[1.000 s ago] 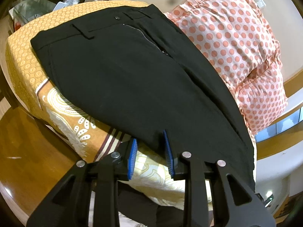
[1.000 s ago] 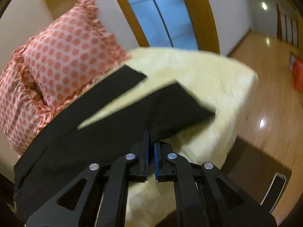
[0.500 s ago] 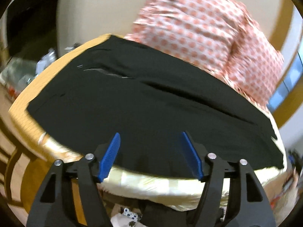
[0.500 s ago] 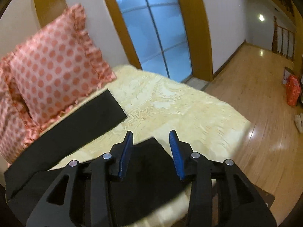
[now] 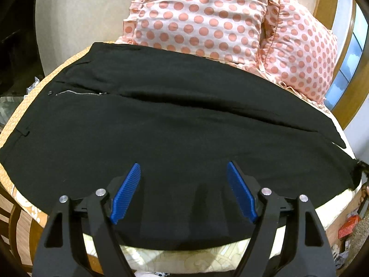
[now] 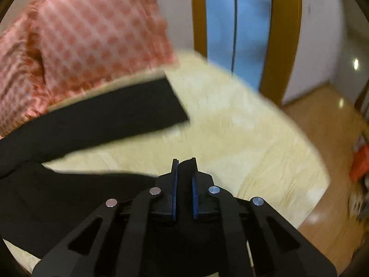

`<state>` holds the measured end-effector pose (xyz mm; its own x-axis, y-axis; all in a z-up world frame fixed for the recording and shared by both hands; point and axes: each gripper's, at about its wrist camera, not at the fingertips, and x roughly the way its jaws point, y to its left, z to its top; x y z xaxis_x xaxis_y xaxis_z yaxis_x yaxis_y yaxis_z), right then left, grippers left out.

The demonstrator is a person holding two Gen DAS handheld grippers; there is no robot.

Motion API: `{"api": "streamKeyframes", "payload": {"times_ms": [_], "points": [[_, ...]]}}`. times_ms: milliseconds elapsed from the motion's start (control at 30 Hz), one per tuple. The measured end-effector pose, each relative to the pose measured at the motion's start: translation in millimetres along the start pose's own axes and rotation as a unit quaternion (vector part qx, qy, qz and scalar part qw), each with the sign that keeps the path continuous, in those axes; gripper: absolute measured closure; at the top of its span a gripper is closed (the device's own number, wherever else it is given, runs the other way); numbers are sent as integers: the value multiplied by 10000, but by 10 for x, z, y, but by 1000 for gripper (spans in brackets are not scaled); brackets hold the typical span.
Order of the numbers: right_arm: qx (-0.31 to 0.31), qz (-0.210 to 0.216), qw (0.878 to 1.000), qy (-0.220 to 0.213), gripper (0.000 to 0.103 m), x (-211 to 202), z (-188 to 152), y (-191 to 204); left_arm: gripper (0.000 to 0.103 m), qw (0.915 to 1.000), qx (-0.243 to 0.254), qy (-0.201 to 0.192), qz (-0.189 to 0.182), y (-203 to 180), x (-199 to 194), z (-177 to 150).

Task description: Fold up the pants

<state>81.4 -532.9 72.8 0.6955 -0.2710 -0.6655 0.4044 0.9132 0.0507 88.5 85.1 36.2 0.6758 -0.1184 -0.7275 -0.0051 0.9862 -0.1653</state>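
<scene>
Left wrist: left tongs (image 5: 183,190) just spreading, empty, above soft, limp pants (image 5: 175,124); right tongs (image 6: 183,190) just closing, pinching near leg's hem; grasp edges.

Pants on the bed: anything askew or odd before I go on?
The pants lie mostly flat with the zipper open. In the right wrist view the two legs splay apart, bedspread showing between them, so the cuffs are not aligned. No damage visible.
</scene>
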Motion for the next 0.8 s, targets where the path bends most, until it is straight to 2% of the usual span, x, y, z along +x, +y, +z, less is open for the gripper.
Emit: {"api": "streamKeyframes", "payload": {"times_ms": [100,133,167,267,300,333,367,433,500,567,633,700,800], "points": [[-117,-298,9937,-1070,93,-318,139,12,25,10000,-8,-36,-26,-28,24,17],[-168,-403,9929,-1110,93,-303,151,1,25,10000,-28,-69,-24,-43,31,11],[-223,-476,9935,-1012,92,-237,160,3,24,10000,-20,-78,-23,-48,37,10],[-513,-1080,9928,61,80,272,53,11,23,10000,38,-70,35,-78,92,4],[-527,-1194,9912,235,78,361,7,6,23,9999,56,-49,70,-78,113,1],[-460,-1235,9911,185,75,359,5,11,23,9999,62,-41,93,-76,122,-5],[-396,-1307,9906,71,69,337,39,32,23,9999,70,-37,119,-70,135,-4],[-297,-1673,9849,-320,28,202,191,94,22,9999,70,-48,133,-49,147,3],[-399,-1869,9791,-699,25,89,377,183,19,9999,41,-74,119,-24,168,13],[-531,-1732,9808,-722,25,122,579,274,19,9999,9,-63,101,-4,214,19],[-513,-1337,9883,-532,25,299,800,397,19,10000,-6,-53,82,9,257,15],[-370,-939,9947,-181,25,570,992,490,16,9999,59,-89,108,-3,283,5],[-268,-694,9967,337,32,1116,1225,697,14,9996,213,-125,163,-35,315,8]]}}
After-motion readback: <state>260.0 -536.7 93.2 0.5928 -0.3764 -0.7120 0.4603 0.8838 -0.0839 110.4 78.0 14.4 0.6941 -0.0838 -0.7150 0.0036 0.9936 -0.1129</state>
